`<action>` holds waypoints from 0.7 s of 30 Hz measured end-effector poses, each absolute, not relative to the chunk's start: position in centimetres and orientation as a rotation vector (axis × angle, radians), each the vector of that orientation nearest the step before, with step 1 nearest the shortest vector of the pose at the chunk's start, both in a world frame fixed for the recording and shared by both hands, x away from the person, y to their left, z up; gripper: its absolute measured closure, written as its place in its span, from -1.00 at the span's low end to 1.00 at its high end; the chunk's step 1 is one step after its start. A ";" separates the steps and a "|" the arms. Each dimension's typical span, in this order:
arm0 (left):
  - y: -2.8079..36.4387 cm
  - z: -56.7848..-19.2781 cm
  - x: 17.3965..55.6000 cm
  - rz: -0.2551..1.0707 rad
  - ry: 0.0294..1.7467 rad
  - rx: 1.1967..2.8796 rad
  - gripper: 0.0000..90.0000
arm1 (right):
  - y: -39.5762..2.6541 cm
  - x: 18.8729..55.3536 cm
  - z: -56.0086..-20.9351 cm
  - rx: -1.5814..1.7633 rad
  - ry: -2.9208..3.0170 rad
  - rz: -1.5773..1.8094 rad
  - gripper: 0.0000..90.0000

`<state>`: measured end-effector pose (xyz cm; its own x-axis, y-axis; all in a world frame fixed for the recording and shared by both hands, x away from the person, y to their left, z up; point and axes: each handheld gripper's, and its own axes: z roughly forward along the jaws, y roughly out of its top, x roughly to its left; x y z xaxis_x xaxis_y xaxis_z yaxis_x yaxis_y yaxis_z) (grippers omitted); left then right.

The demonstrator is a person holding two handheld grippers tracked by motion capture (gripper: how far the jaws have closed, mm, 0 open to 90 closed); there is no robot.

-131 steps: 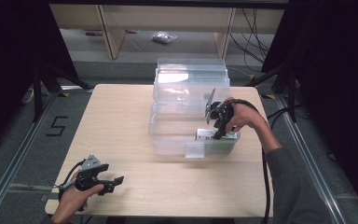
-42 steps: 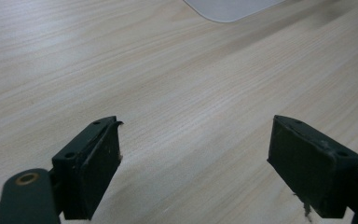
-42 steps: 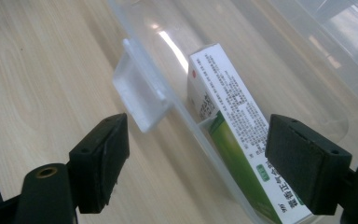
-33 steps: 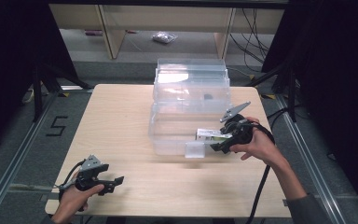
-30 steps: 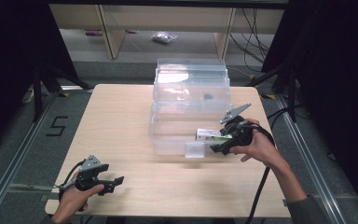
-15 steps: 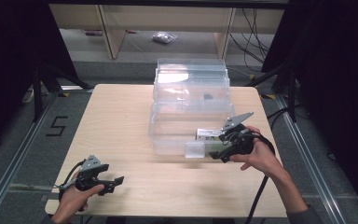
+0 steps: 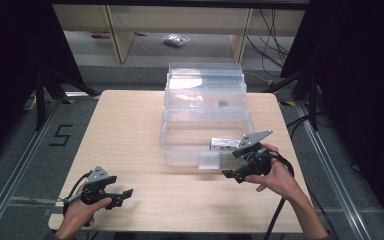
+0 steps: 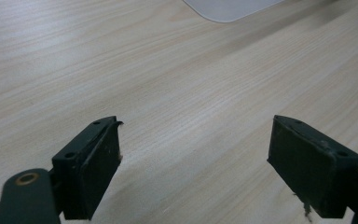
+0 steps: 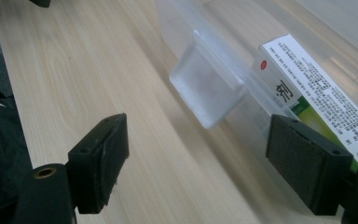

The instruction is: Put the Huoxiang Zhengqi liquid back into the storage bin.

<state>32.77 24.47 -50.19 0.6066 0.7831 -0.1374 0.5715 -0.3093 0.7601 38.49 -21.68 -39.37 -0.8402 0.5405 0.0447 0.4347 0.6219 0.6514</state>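
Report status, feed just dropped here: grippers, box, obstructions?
Left gripper open, idle on table. Right gripper open beside clear bin's latch. Medicine box inside clear bin. No obstructions.

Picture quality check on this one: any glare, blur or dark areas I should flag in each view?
High view: the table is evenly lit, the surroundings fall to black, and a bright glare patch sits on the clear plastic box. Left gripper view: wood grain is sharp mid-frame and soft toward the top. Right gripper view: the box's latch is slightly blurred, while the print on the carton stays fairly legible.
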 end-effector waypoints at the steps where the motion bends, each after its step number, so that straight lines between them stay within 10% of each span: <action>1: 24.5 -50.2 32.8 0.327 1.068 2.015 -0.64 | -21.7 38.4 -39.6 0.799 2.685 1.026 -0.51; 21: 24.5 -50.1 32.8 0.329 1.063 2.013 -0.64 | -22.3 36.7 -43.4 0.838 2.650 1.073 -0.51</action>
<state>32.75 24.50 -50.12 0.6102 0.7805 -0.1360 0.5673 -0.3107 0.7626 36.74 -22.35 -43.37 -0.8298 0.5551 0.0575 0.4386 0.5851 0.6821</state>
